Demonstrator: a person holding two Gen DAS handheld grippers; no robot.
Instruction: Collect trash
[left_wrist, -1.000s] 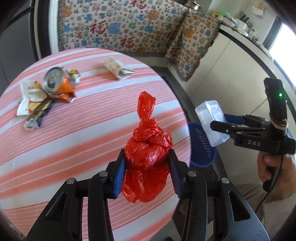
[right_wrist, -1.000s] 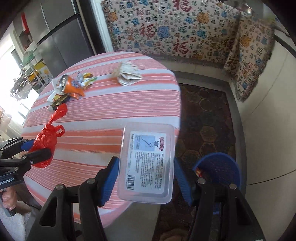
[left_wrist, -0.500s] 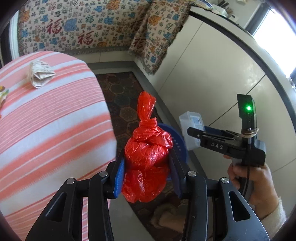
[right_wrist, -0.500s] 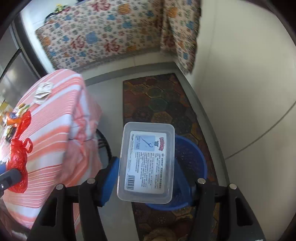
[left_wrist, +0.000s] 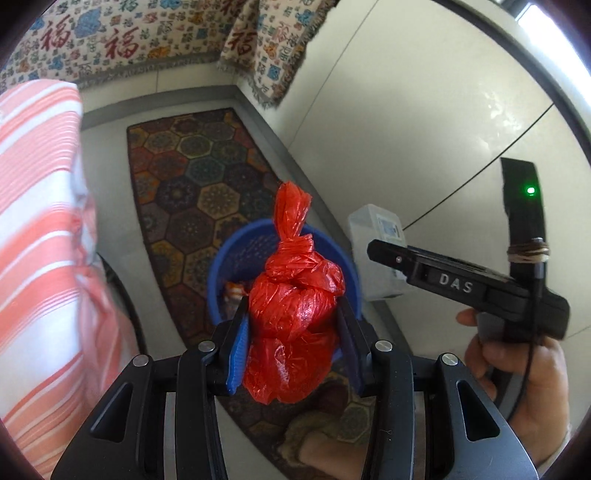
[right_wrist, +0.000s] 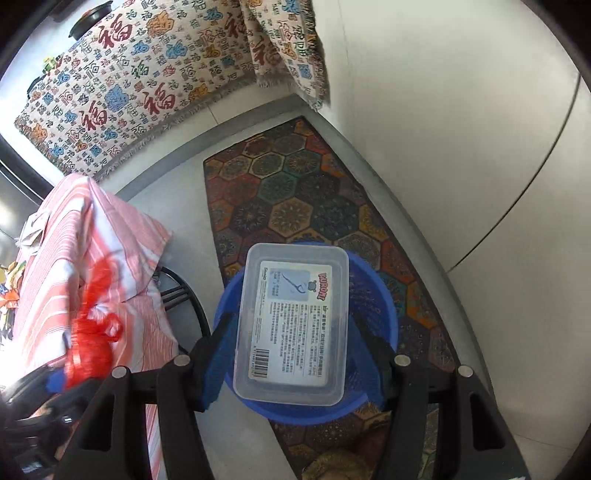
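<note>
Left tool (left_wrist: 291, 354) is pinching a knotted red plastic bag (left_wrist: 293, 325) between its blue pads, both pads pressing into the bag's sides; the tied neck is sticking up past the fingertips. The bag is hanging above the near rim of a blue mesh bin (left_wrist: 240, 258) that is standing on a patterned hexagon rug (left_wrist: 192, 173); something orange and white is lying inside the bin, too small to identify. Right tool (right_wrist: 291, 350) is gripping a clear rectangular plastic box (right_wrist: 291, 325) by its long sides, label facing the camera, pads pressing on both walls. The box is sitting directly over the bin's (right_wrist: 373, 291) open mouth in the right wrist view, not touching the rim as far as can be told. In the left wrist view the right tool (left_wrist: 384, 254) is showing side-on, black body marked DAS, a green light glowing on its upright part, a hand (left_wrist: 517, 373) wrapping the grip below; the box (left_wrist: 375, 243) is showing at its tip, just right of the bin. A table (left_wrist: 37, 206) draped in a pink-and-white striped cloth is occupying the left edge, with dark metal legs beside the bin. In the right wrist view the red bag (right_wrist: 90, 343) is appearing blurred at lower left, in front of the cloth. A patterned woven throw (right_wrist: 147, 74) is hanging along the far wall.
</note>
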